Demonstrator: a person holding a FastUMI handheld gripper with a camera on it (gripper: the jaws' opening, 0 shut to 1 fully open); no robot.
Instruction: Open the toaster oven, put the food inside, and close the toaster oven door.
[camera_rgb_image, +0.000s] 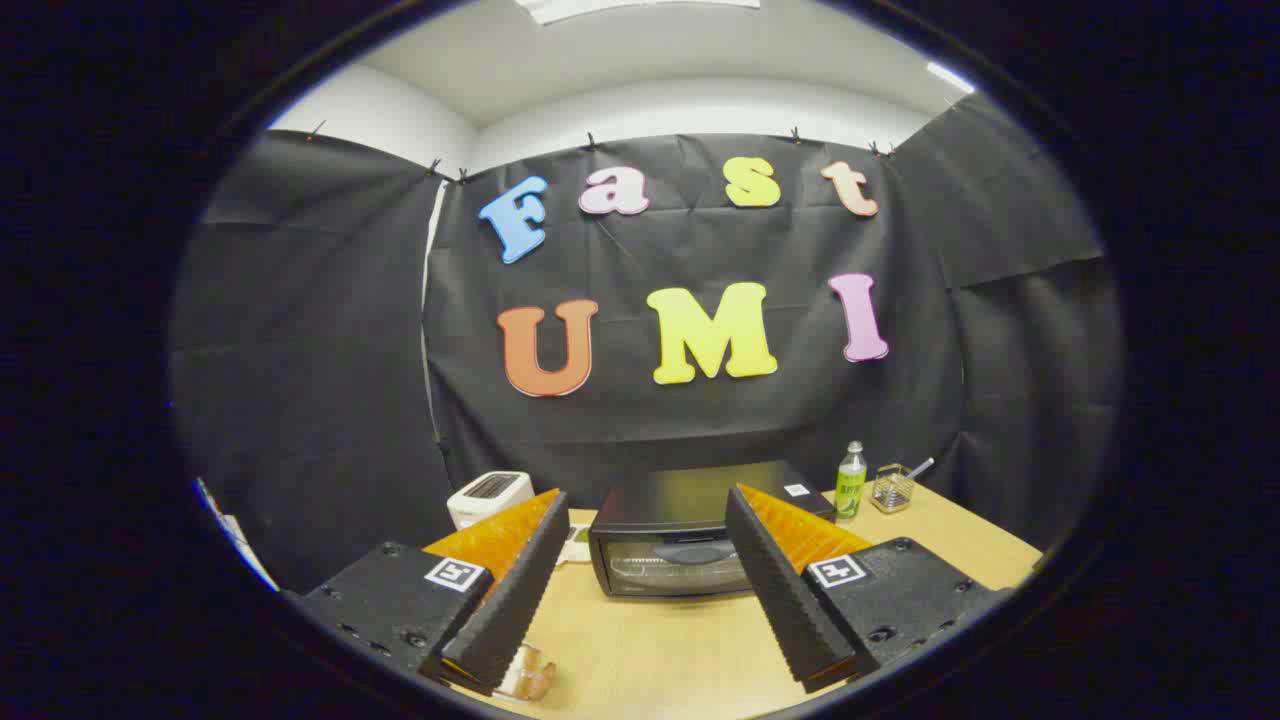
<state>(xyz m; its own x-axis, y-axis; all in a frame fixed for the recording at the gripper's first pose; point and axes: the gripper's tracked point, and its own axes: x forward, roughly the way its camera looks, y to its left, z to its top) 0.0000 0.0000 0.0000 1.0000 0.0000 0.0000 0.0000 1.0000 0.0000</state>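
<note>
Toaster oven (680, 545): dark box with a glass door and a handle along the door's top, door shut, sitting on the worktop (660, 650) straight ahead, framed between the two fingers and beyond their tips. Food (528, 680), probably the pale, glossy lump in a clear wrap, well nearer than the oven, tucked just under the left finger's tip; partly hidden, so hard to identify.

Claw (650, 525) spread wide, nothing held, both fingers clear of everything.

Step in hand, by judgement: the very start, approaching the oven to open it. Next move calls for lowering and advancing toward the door handle, then hooking or pinching it and swinging the door down before fetching the food.

Left of the oven, a white toaster (490, 497) near the worktop's back edge; between them a small pale flat item, unclear. Right of the oven, a green-labelled bottle (851, 482), then a small wire basket (891, 489) with something sticking out. Light wooden worktop, black cloth behind the oven, white wall and ceiling above.
</note>
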